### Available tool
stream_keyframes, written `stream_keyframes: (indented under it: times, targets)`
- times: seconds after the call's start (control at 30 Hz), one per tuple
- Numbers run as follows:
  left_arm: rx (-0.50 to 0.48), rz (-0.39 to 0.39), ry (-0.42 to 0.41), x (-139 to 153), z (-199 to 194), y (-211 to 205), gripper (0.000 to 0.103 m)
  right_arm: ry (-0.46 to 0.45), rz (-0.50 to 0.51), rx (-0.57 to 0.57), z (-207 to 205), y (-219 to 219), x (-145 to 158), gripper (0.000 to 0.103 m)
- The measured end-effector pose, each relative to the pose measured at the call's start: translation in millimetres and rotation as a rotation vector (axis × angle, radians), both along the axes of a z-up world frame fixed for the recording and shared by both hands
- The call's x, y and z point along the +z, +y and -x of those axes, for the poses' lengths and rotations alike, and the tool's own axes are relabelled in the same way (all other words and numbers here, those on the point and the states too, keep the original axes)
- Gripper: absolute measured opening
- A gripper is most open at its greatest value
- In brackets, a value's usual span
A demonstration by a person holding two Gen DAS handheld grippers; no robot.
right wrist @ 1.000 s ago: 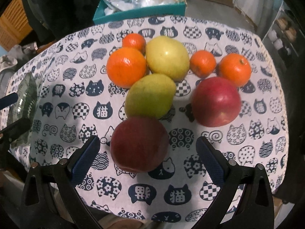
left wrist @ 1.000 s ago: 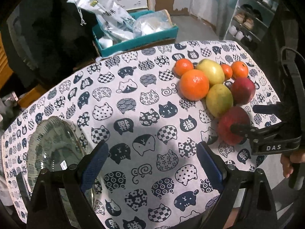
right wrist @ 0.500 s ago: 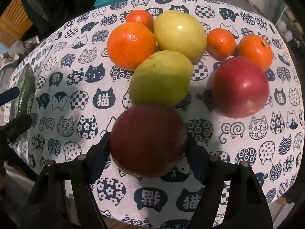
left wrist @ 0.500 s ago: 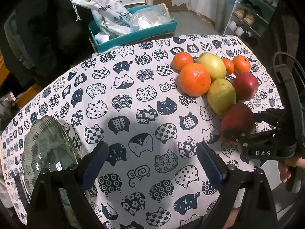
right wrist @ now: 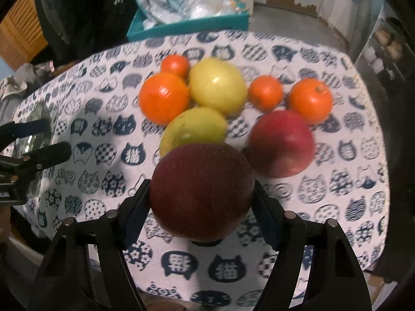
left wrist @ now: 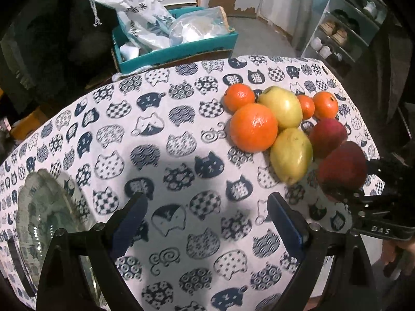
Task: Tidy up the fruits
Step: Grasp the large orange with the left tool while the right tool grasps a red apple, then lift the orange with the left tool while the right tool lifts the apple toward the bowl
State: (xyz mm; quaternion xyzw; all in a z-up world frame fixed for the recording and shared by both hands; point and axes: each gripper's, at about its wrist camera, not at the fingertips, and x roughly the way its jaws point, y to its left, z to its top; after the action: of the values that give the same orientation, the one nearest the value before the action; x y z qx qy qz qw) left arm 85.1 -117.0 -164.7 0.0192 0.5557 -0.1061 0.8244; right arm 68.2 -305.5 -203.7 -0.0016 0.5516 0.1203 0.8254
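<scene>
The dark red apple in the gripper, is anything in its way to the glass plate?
Nothing visible. The right gripper holds the dark red apple; bare cat-print tablecloth lies between it and the glass plate. The open left gripper hovers near the plate.

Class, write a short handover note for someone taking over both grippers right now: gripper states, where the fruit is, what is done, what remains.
Right gripper: jaws shut on the dark red apple.
Left gripper: open, empty, over the cat-print tablecloth beside the glass bowl.
Fruit: second red apple, two green pears, four oranges clustered on the cloth.
Done: one apple gripped.
Left: nothing visibly in the bowl yet; probably the fruit goes there.
</scene>
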Motion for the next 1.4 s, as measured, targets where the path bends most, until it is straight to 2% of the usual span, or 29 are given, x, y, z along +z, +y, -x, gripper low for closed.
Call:
stream_keyframes:
  times: [0.53, 0.97, 1.0, 1.07, 1.13, 1.27, 1.4]
  targets:
    - [0.036, 0.028, 0.034, -19.4, -61.8, -50.3, 0.095, -0.107, 0.0, -0.107, -30.4, -57.4, 19.4, 0.074]
    - [0.052, 0.062, 0.116, -53.9, -87.5, -68.6, 0.095, -0.118, -0.026, -0.098, -40.7, -58.6, 19.9, 0.074]
    - [0.054, 0.076, 0.122, -55.9, -88.3, -68.8, 0.093, -0.117, -0.027, -0.099, -41.1, -58.4, 19.5, 0.074]
    - [0.062, 0.101, 0.135, -59.9, -90.5, -68.8, 0.08, -0.114, -0.029, -0.098, -41.2, -58.7, 18.7, 0.074]
    - [0.065, 0.119, 0.151, -63.6, -92.2, -69.2, 0.071, -0.113, -0.031, -0.099, -41.0, -58.9, 18.2, 0.074]
    - [0.064, 0.148, 0.154, -66.9, -92.4, -67.4, 0.07, -0.111, -0.035, -0.104, -40.9, -59.6, 17.4, 0.074]
    - [0.055, 0.133, 0.14, -66.1, -89.6, -66.9, 0.07, -0.112, -0.029, -0.1, -40.7, -58.6, 17.1, 0.074]
